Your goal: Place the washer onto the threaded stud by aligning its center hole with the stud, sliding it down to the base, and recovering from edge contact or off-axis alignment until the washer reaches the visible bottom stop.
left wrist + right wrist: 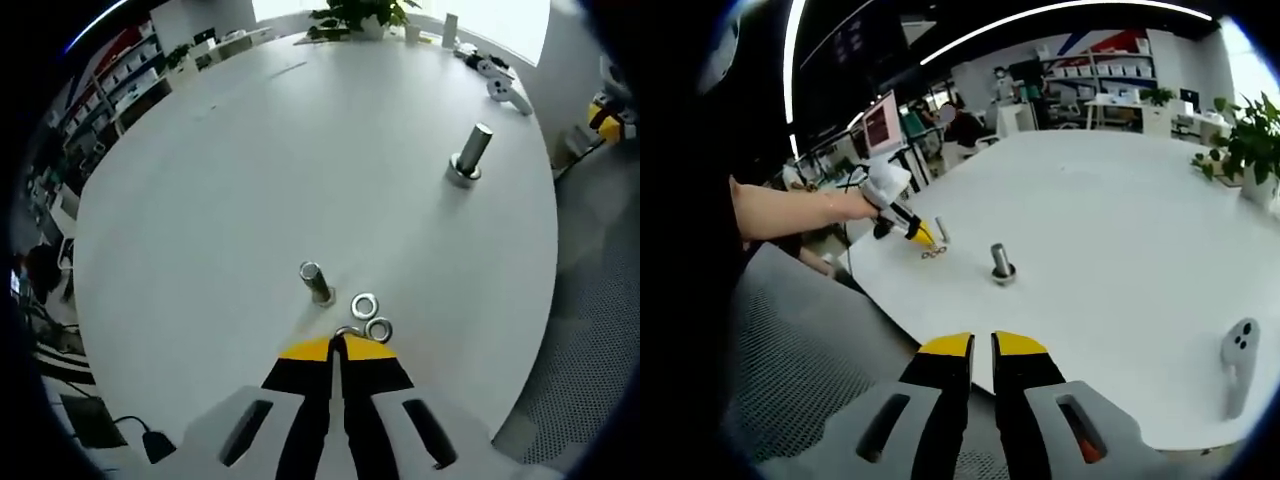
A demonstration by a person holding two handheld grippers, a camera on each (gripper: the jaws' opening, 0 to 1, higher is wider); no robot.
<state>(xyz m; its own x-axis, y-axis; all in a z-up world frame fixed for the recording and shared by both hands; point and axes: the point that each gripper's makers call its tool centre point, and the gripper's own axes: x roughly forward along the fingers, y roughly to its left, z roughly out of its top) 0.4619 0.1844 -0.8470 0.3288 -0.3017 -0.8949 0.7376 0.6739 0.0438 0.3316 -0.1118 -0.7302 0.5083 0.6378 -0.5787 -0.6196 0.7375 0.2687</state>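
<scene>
The left gripper view looks down, close over the white table near the small stud; the right gripper view faces that stud from beyond the table edge.

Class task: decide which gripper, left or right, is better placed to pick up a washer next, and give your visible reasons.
Left. The left gripper has its tips right at the washers beside the small stud. The right gripper hangs off the table edge, far from them.

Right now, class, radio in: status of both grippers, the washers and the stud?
Left gripper shut, tips at the washers on the white table. Small stud bare, just beyond. Right gripper shut, empty, off the table edge. Nothing blocking.
</scene>
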